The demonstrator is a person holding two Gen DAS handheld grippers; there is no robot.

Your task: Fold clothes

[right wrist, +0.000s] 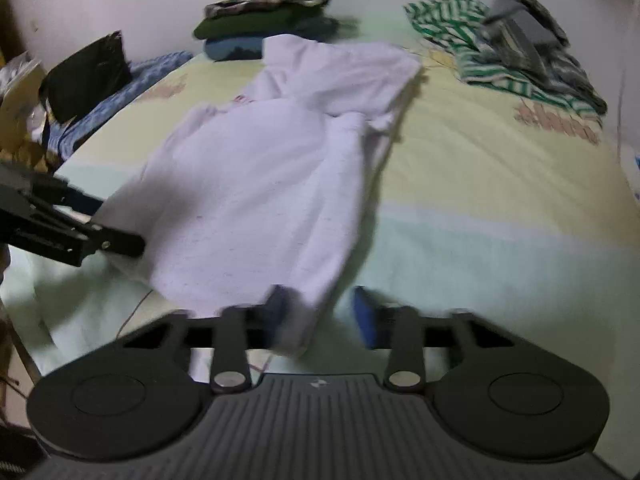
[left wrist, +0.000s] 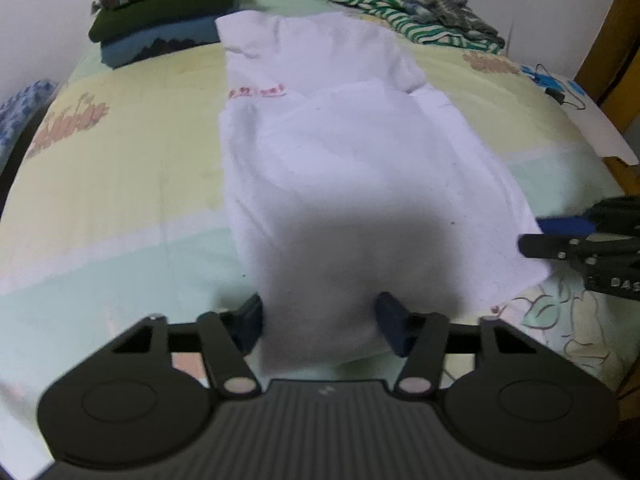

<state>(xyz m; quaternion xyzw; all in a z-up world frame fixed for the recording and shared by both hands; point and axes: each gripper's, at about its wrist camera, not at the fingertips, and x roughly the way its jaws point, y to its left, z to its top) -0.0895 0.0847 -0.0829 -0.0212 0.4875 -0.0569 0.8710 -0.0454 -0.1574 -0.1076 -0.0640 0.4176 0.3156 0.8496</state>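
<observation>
A white T-shirt (left wrist: 352, 168) lies lengthwise on the bed, sides folded in, red print near its far end. Its near hem sits between the wide-apart fingers of my left gripper (left wrist: 320, 320), which is open. From the right wrist, the same T-shirt (right wrist: 256, 184) shows its near right corner between the fingers of my right gripper (right wrist: 322, 314), also open, the cloth lying against the left finger. The right gripper (left wrist: 560, 236) appears at the shirt's right corner in the left wrist view. The left gripper (right wrist: 100, 224) appears at the shirt's left edge in the right wrist view.
A stack of folded clothes (left wrist: 160, 12) sits at the bed's far left. A heap of green-striped and grey garments (left wrist: 400, 4) lies far right. The pale patterned bedsheet (left wrist: 120, 160) stretches around. A black bag (right wrist: 88, 76) and blue patterned cloth (right wrist: 132, 80) sit off the bed's left side.
</observation>
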